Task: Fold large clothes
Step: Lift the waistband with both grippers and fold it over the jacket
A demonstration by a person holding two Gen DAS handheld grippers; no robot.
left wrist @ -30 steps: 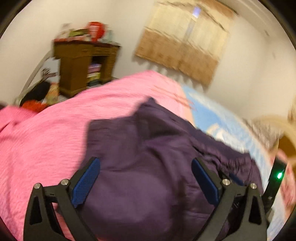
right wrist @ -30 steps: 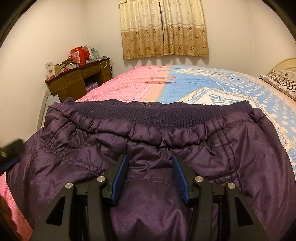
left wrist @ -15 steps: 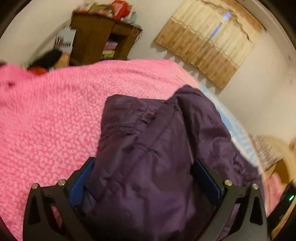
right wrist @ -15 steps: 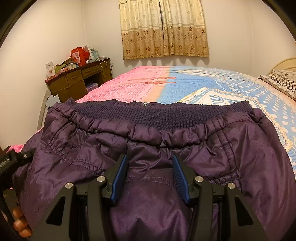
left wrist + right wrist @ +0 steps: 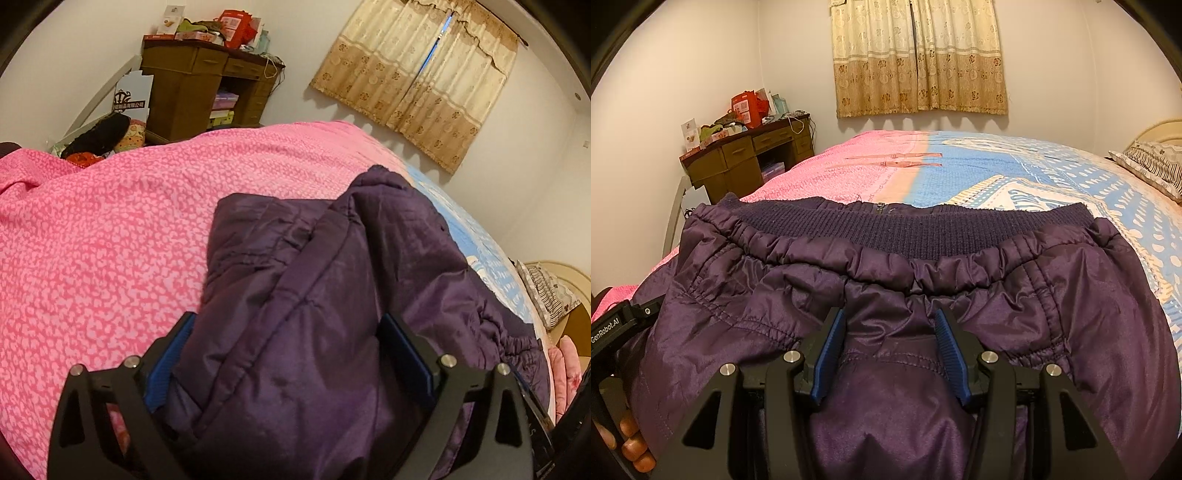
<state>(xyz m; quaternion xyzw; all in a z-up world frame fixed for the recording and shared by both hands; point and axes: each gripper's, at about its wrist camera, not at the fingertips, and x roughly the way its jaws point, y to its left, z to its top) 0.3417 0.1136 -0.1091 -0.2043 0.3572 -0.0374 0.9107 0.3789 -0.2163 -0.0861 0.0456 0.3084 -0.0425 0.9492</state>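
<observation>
The left gripper (image 5: 288, 354) has its jaws spread wide, and a thick bunch of the dark purple padded nylon jacket (image 5: 332, 295) fills the gap between the blue-padded fingers (image 5: 166, 365); the fabric touches both pads, yet whether it is truly pinched cannot be told. In that view the jacket lies on the pink speckled bedspread (image 5: 103, 258), its folded bulk running from near to far right, towards the blue patterned sheet (image 5: 491, 258). Its near part is hidden beneath the gripper.

The right gripper (image 5: 890, 350) has its jaws drawn much closer, clenched on a puckered fold of the jacket (image 5: 1034, 295) just below the gathered seam. The ribbed knit hem (image 5: 905, 229) faces away, stretching left to right across the bed, with a zip end at its middle. At the near left edge, fingertips (image 5: 631, 446) and a black handle show partly, cut off by the rim. The jacket's lower part is out of sight beneath the fingers.
</observation>
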